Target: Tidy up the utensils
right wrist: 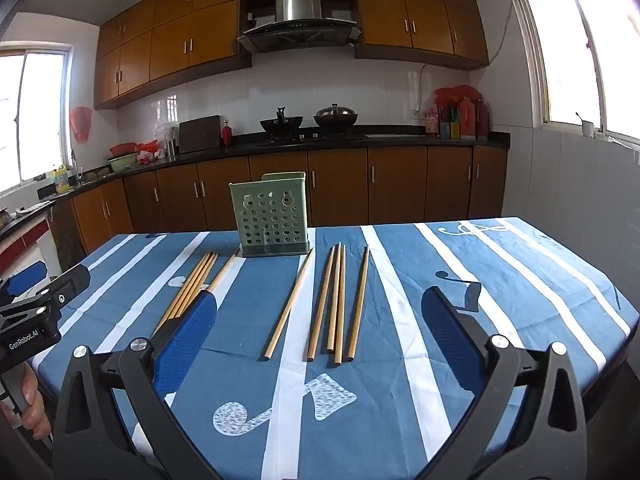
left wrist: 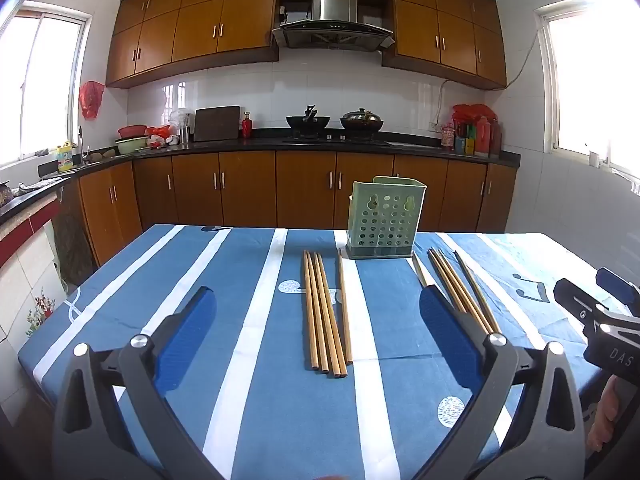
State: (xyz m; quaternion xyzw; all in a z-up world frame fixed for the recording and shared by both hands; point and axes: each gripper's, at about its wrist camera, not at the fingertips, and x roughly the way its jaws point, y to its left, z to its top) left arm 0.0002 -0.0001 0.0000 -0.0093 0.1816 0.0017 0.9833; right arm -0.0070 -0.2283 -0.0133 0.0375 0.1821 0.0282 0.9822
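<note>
A blue tablecloth (left wrist: 256,320) with white stripes is covering the near table. Far across the kitchen, a wok (left wrist: 307,121) and a lidded pan (left wrist: 361,121) are sitting side by side on the stove beneath a steel range hood (left wrist: 333,20). A dark cutting board (left wrist: 216,124) is leaning against the tiled wall to their left, and a red bottle (left wrist: 247,125) is standing just beside it.

You get bright daylight from the windows: the left window (left wrist: 44,84) and the right window (left wrist: 588,84) both blow out to white. Glare streaks the white wall tiles (left wrist: 224,100). Shadows on the striped tablecloth (right wrist: 400,360) are soft and faint. Fisheye warp bends the upper cabinets (right wrist: 168,40), and dark vignetting eats your corners. Focus is sharp mid-frame.
</note>
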